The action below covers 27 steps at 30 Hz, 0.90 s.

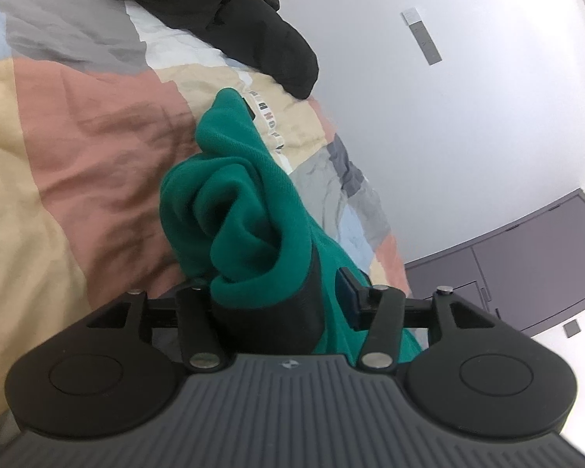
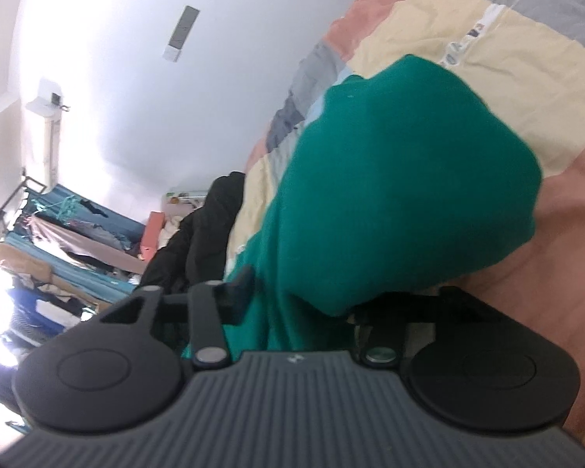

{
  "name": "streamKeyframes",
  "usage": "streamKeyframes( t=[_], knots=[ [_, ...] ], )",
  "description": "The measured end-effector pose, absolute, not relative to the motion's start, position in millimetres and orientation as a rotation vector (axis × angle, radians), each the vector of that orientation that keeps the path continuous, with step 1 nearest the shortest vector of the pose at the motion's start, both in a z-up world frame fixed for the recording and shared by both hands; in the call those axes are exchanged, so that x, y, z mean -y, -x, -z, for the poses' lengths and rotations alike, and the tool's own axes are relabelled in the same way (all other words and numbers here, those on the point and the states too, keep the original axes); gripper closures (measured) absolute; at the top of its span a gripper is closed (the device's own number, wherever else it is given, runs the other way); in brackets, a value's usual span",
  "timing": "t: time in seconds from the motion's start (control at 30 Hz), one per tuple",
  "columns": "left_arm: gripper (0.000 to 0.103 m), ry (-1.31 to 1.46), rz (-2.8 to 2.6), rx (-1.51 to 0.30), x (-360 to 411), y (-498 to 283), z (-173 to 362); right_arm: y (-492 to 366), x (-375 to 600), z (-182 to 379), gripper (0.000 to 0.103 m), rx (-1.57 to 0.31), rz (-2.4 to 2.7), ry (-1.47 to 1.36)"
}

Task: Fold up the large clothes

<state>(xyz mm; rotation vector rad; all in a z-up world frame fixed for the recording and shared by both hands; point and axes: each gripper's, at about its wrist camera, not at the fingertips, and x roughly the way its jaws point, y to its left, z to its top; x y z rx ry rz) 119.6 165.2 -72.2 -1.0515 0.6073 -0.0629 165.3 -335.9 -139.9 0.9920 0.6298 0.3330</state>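
Both grippers, left (image 1: 280, 296) and right (image 2: 292, 304), clamp green garment (image 1: 249, 202) (bunched) above quilt (image 1: 78, 148).

Soft, even daylight fills both fisheye views, whose edges bow strongly. The white wall (image 2: 136, 78) glares, and the far-left corner of the right-wrist view blows out. The green garment (image 2: 390, 179) is blurred there, sharper in the left-wrist view.

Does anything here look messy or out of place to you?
Yes: the green garment is bunched in crumpled folds between the left gripper and right gripper, not flat. A black jacket lies heaped on the patchwork bedspread behind it.
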Motion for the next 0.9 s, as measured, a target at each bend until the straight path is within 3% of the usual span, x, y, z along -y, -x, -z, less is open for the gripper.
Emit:
streamKeyframes(
  t=[0.33, 0.7, 0.9],
  knots=[
    [0.046, 1.061, 0.113, -0.469, -171, -113, 49, -162, 332, 114, 0.043, -0.502, -0.429, -0.931],
    [0.045, 0.914, 0.168, -0.405, -166, -190, 24, -237, 308, 89, 0.043, -0.487, -0.387, -0.758],
    [0.039, 0.857, 0.182, -0.343, -159, -233, 24, -283, 299, 94, 0.043, -0.488, -0.354, -0.685]
  ],
)
